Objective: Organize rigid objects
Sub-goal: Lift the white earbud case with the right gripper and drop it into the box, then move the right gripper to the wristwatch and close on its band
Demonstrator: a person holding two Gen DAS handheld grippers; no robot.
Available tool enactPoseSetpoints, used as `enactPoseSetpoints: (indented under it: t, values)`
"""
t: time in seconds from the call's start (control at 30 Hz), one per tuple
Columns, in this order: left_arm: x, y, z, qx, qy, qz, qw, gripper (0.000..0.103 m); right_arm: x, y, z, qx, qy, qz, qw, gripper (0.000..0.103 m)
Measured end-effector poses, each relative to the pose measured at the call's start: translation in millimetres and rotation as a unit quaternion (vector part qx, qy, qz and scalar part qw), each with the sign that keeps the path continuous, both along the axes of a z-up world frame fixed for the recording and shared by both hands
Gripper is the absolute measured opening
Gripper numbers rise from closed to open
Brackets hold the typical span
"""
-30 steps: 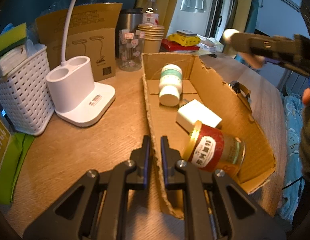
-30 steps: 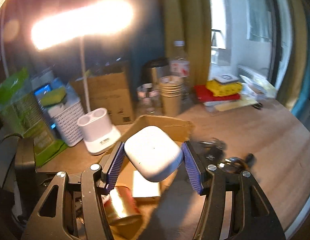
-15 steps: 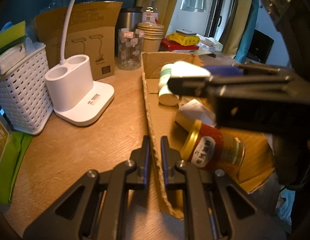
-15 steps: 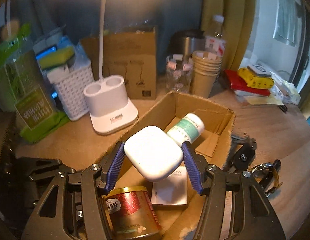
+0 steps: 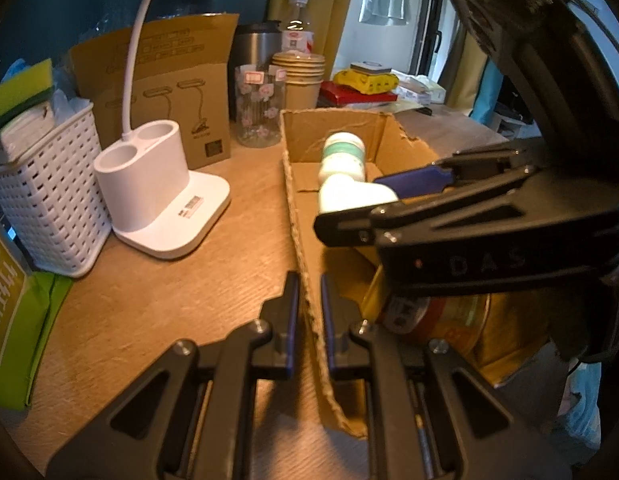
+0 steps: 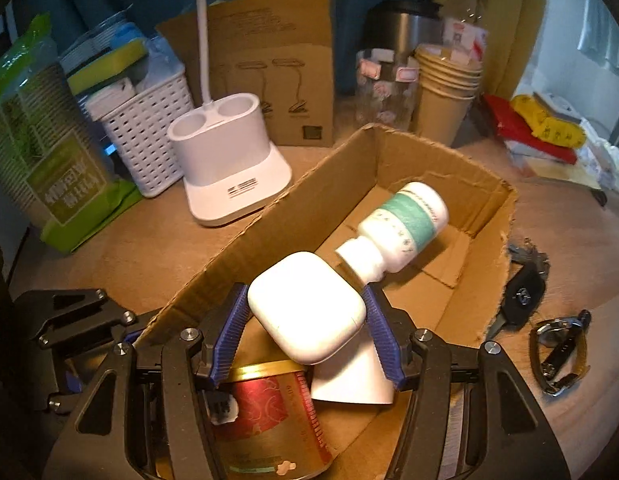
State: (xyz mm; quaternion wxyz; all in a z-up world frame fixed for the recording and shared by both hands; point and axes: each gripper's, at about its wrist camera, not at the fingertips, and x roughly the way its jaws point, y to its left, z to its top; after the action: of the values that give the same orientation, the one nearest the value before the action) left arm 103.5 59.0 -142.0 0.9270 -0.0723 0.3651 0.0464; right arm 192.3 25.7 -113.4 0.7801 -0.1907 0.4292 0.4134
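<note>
Here, the right gripper [image 6: 307, 326] pinched a white earbud case [image 6: 307, 306] between its blue pads, above the cardboard box [image 6: 269, 220] — over a red-and-gold tin [image 6: 269, 412] and beside a white bottle [image 6: 397, 228]. The left gripper [image 5: 309, 300] was pressed together on the box's near wall — its fingers astride the cardboard edge.

The right gripper [image 5: 389, 196] blocks most of the red tin [image 5: 449, 316] in the left view, and the white box [image 6: 349, 380] sits half hidden under the earbud case [image 6: 305, 304].
</note>
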Motion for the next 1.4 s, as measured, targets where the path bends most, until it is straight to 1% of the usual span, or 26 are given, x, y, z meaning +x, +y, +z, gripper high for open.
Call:
enactPoseSetpoints:
  t: [0.13,0.17,0.23,0.33,0.43,0.5,0.77,0.9,1.1,1.4]
  values:
    - [0.0,-0.2,0.1,0.0,0.0,0.0,1.0,0.011,0.3,-1.4,1.2,0.011,0.004,0.0,1.0,0.062]
    - [0.6,0.5,-0.4,-0.001,0.001,0.001,1.0,0.011,-0.4,-1.7,2.8,0.015,0.002,0.0,1.0,0.065]
    - [0.8,1.4,-0.4,-0.002,0.001,0.002,1.0,0.011,-1.5,-1.8,5.3,0.021,0.001,0.001,1.0,0.068]
    - [0.3,1.6,-0.4,-0.003,0.001,0.002,1.0,0.011,-0.6,-4.8,9.4,0.035,0.001,-0.001,0.999,0.078]
    - [0.4,2.4,-0.7,-0.004,0.001,0.002,1.0,0.011,2.0,-18.6,19.4,0.068,-0.012,-0.027,0.997,0.078]
    - [0.4,3.2,-0.7,-0.006,0.001,0.002,1.0,0.011,2.7,-31.3,27.6,0.089,-0.031,-0.048,0.994,0.078]
    - [-0.1,3.0,-0.9,-0.002,0.001,0.002,1.0,0.011,-2.7,-73.6,55.3,0.114,-0.098,-0.099,0.984,0.078]
    - [-0.2,2.0,-0.8,-0.001,0.001,0.002,1.0,0.011,-3.6,-99.0,67.9,0.124,-0.119,-0.128,0.977,0.078]
    - [-0.3,0.9,-0.3,0.002,0.0,0.003,1.0,0.011,0.0,-133.9,76.9,0.131,-0.138,-0.17,0.967,0.078]
    - [-0.2,0.2,-0.2,0.002,0.0,0.003,1.0,0.011,12.8,-165.5,73.0,0.115,-0.159,-0.215,0.957,0.078]
